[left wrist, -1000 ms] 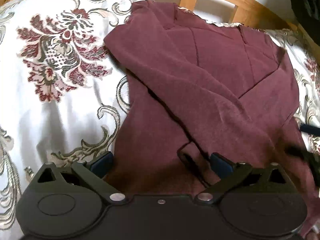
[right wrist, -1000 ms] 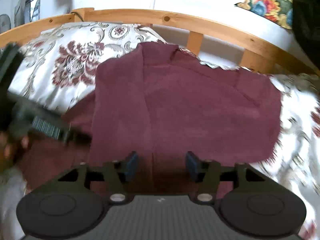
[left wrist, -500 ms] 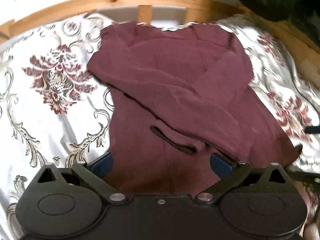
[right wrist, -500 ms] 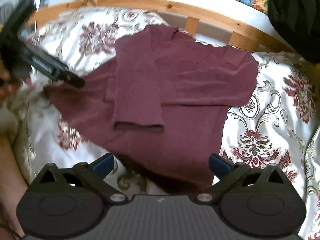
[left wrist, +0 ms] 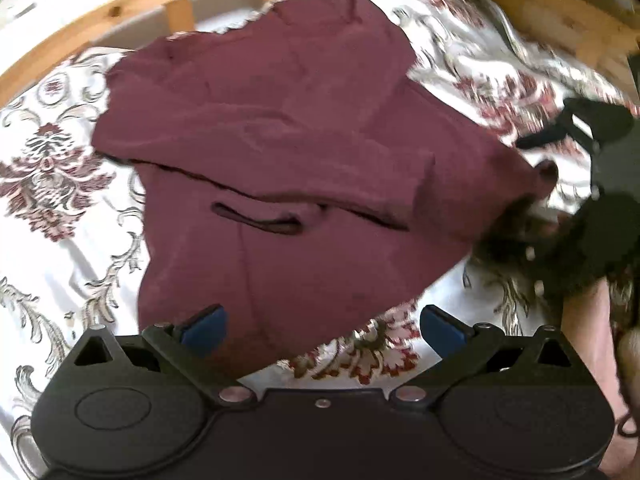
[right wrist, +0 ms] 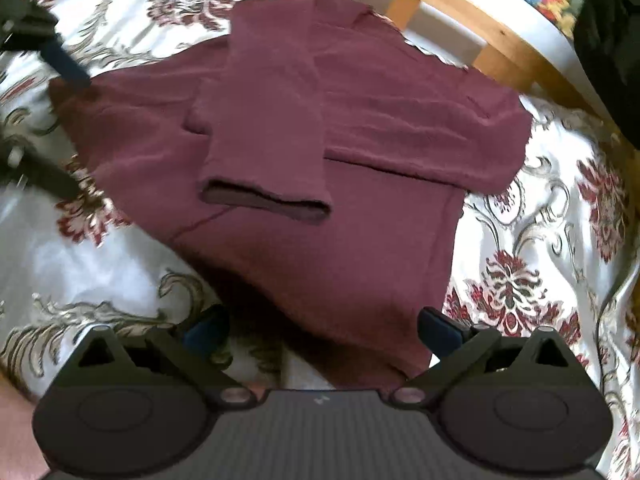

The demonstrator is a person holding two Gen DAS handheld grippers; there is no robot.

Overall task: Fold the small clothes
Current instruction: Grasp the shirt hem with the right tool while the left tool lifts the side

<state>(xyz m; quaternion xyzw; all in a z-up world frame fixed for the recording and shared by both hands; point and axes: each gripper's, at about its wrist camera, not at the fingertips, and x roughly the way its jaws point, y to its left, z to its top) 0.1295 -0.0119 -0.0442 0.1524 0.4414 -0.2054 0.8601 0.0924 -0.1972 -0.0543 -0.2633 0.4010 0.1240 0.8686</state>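
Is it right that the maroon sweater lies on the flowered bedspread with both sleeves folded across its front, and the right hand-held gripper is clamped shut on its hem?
Not quite. The right wrist view shows the right hand-held gripper open, clamping nothing. The maroon sweater does lie on the flowered bedspread with both sleeves folded across.

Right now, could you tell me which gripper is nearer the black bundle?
Right, probably. The right gripper is over the sweater hem on the black bundle side; the left gripper is at the hem's far end.

My left tongs (left wrist: 322, 326) are black plastic with two round discs, small silver screws and blue pads (left wrist: 204, 325) on the tips. My right tongs (right wrist: 322, 326) look the same, with a ridged grey middle
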